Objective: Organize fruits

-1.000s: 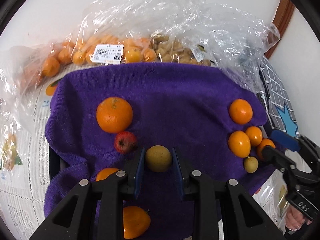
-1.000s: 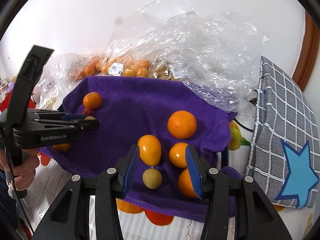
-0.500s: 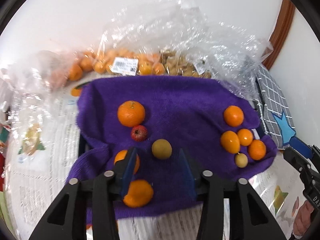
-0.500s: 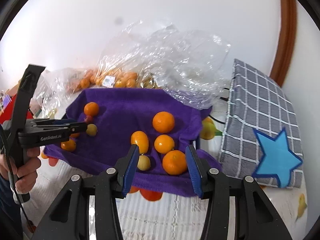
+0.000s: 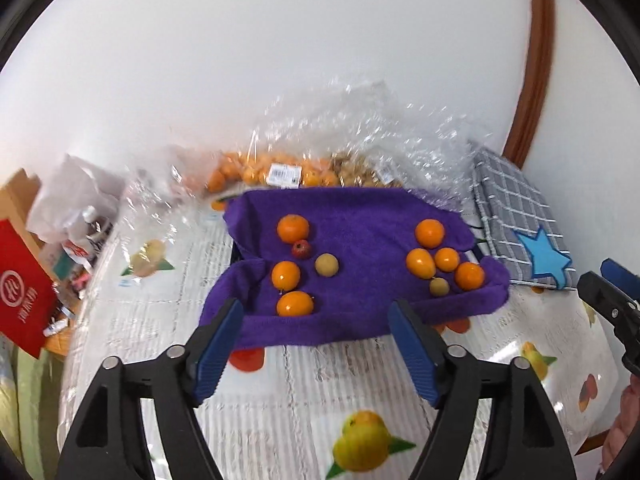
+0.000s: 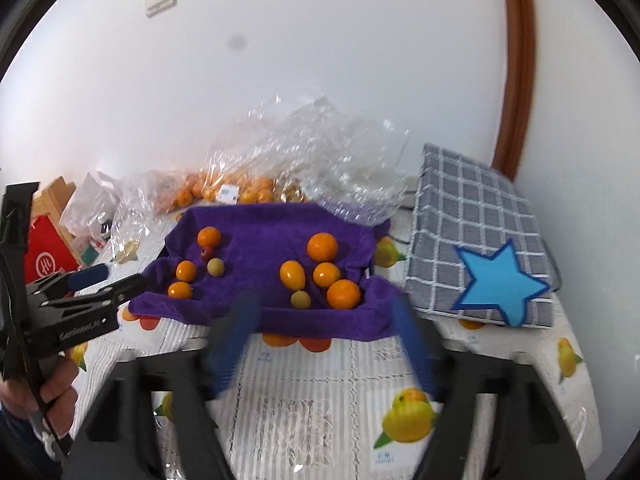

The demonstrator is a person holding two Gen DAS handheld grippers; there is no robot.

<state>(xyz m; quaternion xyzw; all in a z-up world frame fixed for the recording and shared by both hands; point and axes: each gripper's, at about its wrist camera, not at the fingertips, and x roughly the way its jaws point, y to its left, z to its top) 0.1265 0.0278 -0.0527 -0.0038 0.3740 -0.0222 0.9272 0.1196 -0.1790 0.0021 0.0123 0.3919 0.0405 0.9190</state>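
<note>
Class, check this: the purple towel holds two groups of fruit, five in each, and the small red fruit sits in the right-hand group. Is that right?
Not quite. The small red fruit sits in the left-hand group, just below the top orange, as the left wrist view shows. The rest stands: the purple towel holds two groups of five.

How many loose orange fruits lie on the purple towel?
7. Left cluster: top, middle, bottom. Right cluster: top, oval one, small one, nearest. Bagged oranges behind excluded.
</note>
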